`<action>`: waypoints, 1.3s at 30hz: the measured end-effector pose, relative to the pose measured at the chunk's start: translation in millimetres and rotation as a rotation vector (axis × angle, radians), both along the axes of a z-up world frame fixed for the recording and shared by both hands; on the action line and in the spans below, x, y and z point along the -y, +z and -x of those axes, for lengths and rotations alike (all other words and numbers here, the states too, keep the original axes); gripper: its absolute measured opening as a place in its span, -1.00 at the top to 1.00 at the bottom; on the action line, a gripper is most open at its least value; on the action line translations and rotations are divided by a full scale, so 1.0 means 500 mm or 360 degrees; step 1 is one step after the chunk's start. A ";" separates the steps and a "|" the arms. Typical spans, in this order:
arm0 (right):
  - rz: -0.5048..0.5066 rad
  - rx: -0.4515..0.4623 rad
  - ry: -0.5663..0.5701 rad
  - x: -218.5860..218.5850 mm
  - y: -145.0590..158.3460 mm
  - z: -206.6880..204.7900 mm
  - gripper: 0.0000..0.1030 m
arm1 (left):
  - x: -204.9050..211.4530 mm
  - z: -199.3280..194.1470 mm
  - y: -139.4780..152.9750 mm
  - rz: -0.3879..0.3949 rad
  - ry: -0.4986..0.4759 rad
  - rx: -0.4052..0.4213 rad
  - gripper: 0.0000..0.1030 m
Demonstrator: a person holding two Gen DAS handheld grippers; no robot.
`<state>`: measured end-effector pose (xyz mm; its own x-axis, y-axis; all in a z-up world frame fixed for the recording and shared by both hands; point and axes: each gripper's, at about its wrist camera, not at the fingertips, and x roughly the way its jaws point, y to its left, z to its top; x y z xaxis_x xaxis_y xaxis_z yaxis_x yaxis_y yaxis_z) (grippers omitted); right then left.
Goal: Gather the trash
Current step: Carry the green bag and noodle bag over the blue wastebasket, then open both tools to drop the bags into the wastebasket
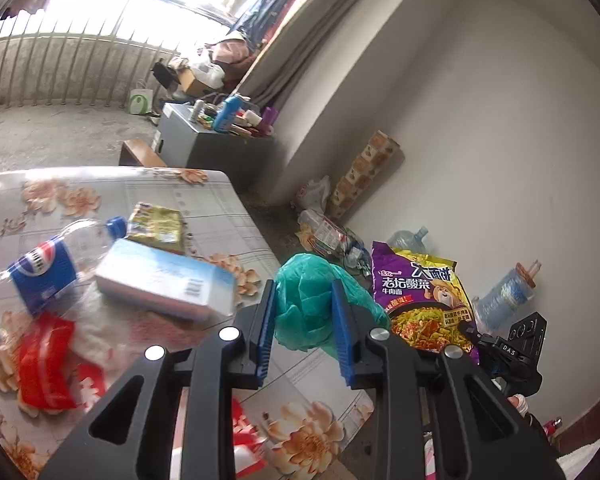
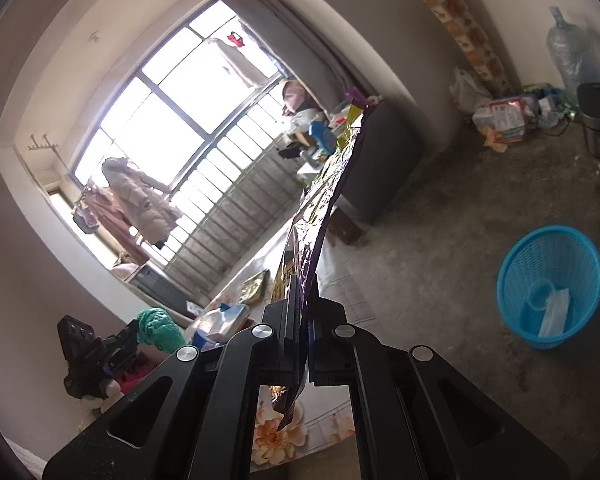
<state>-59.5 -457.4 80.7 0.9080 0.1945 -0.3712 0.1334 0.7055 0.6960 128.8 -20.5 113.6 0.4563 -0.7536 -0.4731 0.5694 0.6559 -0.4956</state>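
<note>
Nearest the table (image 1: 204,196): left gripper (image 1: 303,322) raised over its near corner, blue pads (image 1: 264,328) pressed narrowly onto a crumpled green plastic bag (image 1: 307,300), bag bulging out past the tips. Just off the table's edge, at the same height: right gripper (image 2: 298,344), jaws pinched fully together on a purple noodle packet (image 1: 423,300) (seen edge-on from its own camera, standing up from the fingers, printed face visible from the other side). On the table itself, scattered over the flowered cloth: a red wrapper (image 1: 44,364) at the near side, a clear bottle with a blue label (image 1: 44,276) lying flat, a pale blue and white pack (image 1: 168,280) touching the bottle, a yellow-green packet (image 1: 156,224) just behind that pack. On the floor beside the table: a blue mesh basket (image 2: 549,286), upright, with a clear cup and a white scrap inside. Further from the table, along the white wall: a heap of bags and bottles, a large water jug (image 2: 571,48), a patterned roll (image 1: 363,172) leaning upright. Beyond the table's far end: a grey cabinet (image 1: 204,144) crowded with small items. Furthest: a barred window (image 1: 80,52), clothes hanging by it.
</note>
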 end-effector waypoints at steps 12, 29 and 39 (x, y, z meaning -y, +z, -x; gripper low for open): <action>0.0067 -0.0418 -0.0548 0.128 -0.118 0.045 0.97 | 0.554 -0.026 -0.106 -0.0423 -0.0472 -0.0066 0.49; -0.0182 -0.1017 -0.0793 0.316 -0.461 -0.077 0.02 | 1.045 -0.075 -0.517 -0.1027 -0.0684 -0.0320 -0.18; -0.0190 -0.1019 -0.1025 0.327 -0.462 -0.010 0.00 | 0.995 -0.066 -0.423 -0.0807 -0.0617 -0.0226 -0.19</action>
<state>-54.5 -620.6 -150.5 0.4820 -0.2085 -0.8510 0.8616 0.2893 0.4171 161.6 -517.9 -97.9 0.1031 -0.5183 -0.8490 0.7633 0.5884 -0.2666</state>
